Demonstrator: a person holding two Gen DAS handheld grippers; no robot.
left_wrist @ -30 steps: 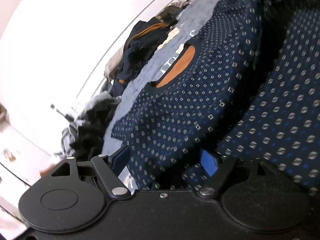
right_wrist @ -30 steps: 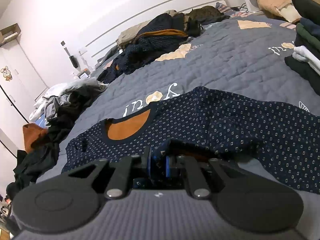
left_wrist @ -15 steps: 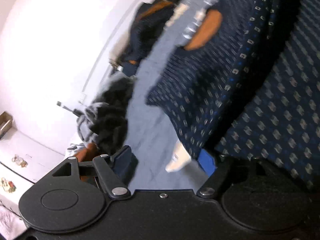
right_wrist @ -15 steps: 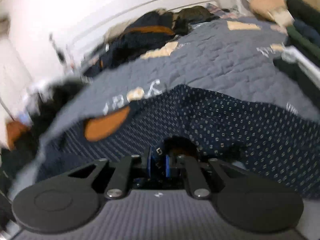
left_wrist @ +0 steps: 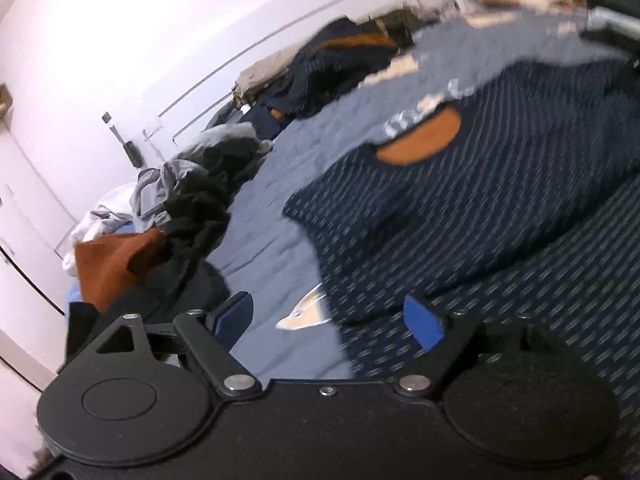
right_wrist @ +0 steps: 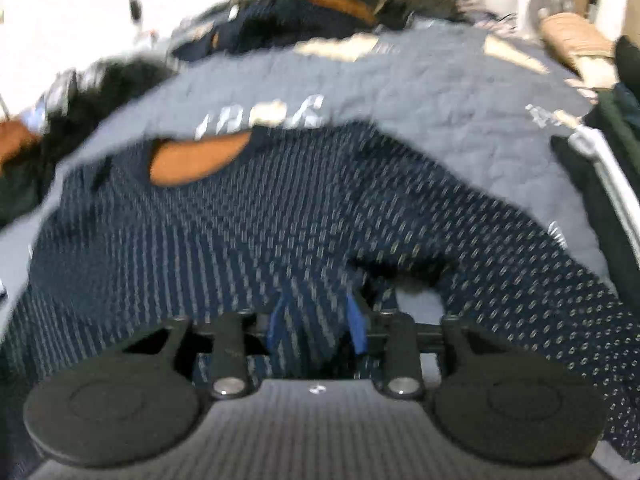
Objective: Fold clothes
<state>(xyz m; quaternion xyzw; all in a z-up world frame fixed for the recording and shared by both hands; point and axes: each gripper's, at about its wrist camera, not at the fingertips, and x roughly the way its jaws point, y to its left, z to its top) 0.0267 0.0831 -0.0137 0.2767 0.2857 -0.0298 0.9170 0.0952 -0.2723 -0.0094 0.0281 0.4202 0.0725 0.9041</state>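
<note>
at far left of the left wrist view, a white wall point(left_wrist: 120, 40) with a heap of grey, black and rust-orange clothes point(left_wrist: 176, 208) below it, on the edge of the grey-blue quilted bedspread point(left_wrist: 272, 232). further back along the wall, a second dark pile point(left_wrist: 332, 68) with an orange-trimmed piece in it. centre to right, the navy dotted sweater point(left_wrist: 460, 208) spread flat on the bedspread, orange lining visible inside its neckline point(left_wrist: 420, 140), one fold of its cloth running under the right blue pad. at the bottom, the left gripper point(left_wrist: 328, 320), jaws wide and opening, bare bedspread and a pale print between the blue pads, nothing pinched; the sweater's edge close to the right-hand pad point(left_wrist: 422, 326), contact unclear through blur.

in the right wrist view, blurred: at left the same clothes heap, dark and smeared; then the sweater point(right_wrist: 260, 220) across the middle, neckline toward the left, hem end trailing off to the right. low centre, the right gripper point(right_wrist: 316, 320), jaws opening, a bunched ridge of sweater cloth between the blue pads, lying slack and no longer squeezed. at far right, stacked dark garments point(right_wrist: 616, 128), a tan bundle point(right_wrist: 576, 36) and a white fan point(right_wrist: 540, 4) behind.
</note>
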